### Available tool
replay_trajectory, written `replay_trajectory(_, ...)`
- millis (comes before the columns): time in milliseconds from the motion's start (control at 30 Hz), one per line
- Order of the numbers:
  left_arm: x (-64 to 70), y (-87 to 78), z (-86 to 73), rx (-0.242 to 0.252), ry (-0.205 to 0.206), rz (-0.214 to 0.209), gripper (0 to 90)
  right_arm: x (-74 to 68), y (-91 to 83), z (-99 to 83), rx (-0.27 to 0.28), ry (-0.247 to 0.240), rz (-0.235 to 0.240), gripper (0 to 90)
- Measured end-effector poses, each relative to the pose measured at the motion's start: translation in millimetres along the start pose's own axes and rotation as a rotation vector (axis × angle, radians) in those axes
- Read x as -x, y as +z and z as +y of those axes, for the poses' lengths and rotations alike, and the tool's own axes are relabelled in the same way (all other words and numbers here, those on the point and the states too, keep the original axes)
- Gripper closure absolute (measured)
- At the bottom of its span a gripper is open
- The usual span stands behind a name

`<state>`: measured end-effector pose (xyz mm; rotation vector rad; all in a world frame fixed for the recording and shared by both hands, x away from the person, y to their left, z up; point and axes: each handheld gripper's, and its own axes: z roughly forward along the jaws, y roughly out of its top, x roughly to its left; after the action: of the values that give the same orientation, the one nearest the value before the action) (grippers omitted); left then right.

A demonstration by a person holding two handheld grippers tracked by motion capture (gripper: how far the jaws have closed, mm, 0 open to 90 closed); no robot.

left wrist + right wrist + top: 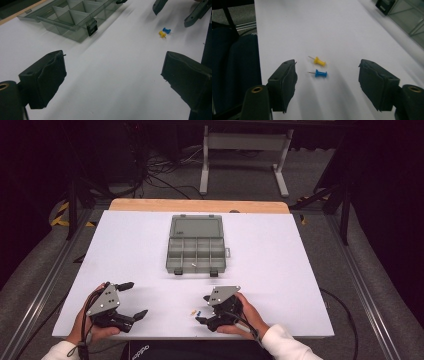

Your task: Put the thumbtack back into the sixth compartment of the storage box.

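A yellow push pin [319, 61] and a blue push pin [320, 73] lie side by side on the white table, a little ahead of my right gripper [327, 82], which is open and holds nothing. From above, the yellow pin [192, 312] and blue pin [198, 311] sit just left of the right gripper [202, 309] near the front edge. My left gripper [136, 299] is open and empty at the front left. The left gripper view looks past its wide jaws [113, 75] to the yellow pin [162, 34] and blue pin [166, 30].
A grey see-through compartment box [196, 254] stands open mid-table with its lid laid back; a small pale item lies in a front compartment. Its latch [92, 27] faces me. The table's front edge [190, 337] is close to both hands. A dark chair seat [234, 65] lies below.
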<state>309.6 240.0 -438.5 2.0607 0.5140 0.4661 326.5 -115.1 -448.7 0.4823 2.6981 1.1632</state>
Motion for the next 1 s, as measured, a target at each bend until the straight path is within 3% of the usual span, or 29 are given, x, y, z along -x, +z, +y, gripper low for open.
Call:
replay_trajectory(300, 0.4, 0.7, 0.1, -0.001, -0.001, -0.003, 6.1, -7.1, 9.3, -0.8, -0.013, 0.005, 0.026, 46.7)
replay_trajectory(533, 0.3, 0.9, 0.1, -0.002, -0.001, -0.004, 6.1, -7.8, 15.2, -1.3, -0.02, 0.016, 0.011, 50.3)
replay_trajectory(700, 0.3, 1.0, 0.2, -0.003, 0.001, -0.002, 6.2, -9.9, 15.9, -0.8, -0.018, 0.011, -0.01, 57.5)
replay_trajectory(867, 0.3, 1.5, 0.2, -0.005, 0.002, -0.003, 6.2, -9.8, 16.2, -0.8, -0.011, 0.005, 0.004, 68.2)
replay_trajectory(1000, 0.2, 1.6, 0.2, -0.005, 0.002, -0.003, 6.2, -8.0, 15.9, -1.6, -0.006, 0.009, 0.015, 69.8)
